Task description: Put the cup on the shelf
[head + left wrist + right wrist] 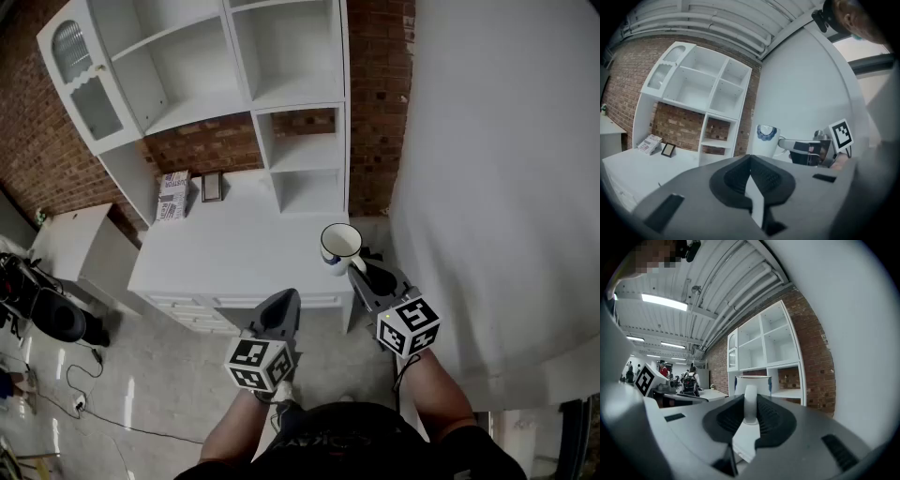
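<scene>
A white cup with a blue pattern hangs upright over the desk's near right corner. My right gripper is shut on its handle, and in the right gripper view the handle stands clamped between the dark pads with the cup just beyond. The left gripper view shows the cup held out on the right gripper. My left gripper hovers before the desk's front edge, its jaws shut on nothing. The white shelf unit rises at the desk's back.
The white desk carries a stack of books and a small picture frame at its back left. A white wall runs close on the right. A low white cabinet and a black seat stand left.
</scene>
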The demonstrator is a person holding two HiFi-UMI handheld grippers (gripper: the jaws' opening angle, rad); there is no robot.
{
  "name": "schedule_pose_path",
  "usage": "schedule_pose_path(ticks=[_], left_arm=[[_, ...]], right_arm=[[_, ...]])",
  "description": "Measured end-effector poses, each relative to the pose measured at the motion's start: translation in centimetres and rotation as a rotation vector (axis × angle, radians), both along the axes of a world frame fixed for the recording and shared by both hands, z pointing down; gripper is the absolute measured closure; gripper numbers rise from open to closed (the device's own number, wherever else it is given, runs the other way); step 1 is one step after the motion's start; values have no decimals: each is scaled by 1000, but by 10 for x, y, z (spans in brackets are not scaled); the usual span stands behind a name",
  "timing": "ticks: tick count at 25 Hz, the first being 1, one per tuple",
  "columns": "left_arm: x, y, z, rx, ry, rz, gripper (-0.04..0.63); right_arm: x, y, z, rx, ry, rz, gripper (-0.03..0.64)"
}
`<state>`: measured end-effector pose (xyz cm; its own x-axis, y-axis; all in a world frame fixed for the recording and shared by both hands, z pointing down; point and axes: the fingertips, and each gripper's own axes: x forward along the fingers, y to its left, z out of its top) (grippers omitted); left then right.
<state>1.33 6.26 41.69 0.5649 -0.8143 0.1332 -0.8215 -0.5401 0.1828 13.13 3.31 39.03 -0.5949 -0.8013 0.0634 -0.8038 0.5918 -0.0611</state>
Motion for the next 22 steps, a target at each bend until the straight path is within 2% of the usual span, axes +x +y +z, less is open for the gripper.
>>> schedule_pose_path(ticks=[13, 22], left_arm=[[-4, -2, 7, -4, -15, -16, 591], [-22, -12, 8, -20, -12, -14, 591]], right_arm=[[-3, -5, 7, -25, -20, -3, 557], [-25, -14, 7, -30, -11, -19, 557]])
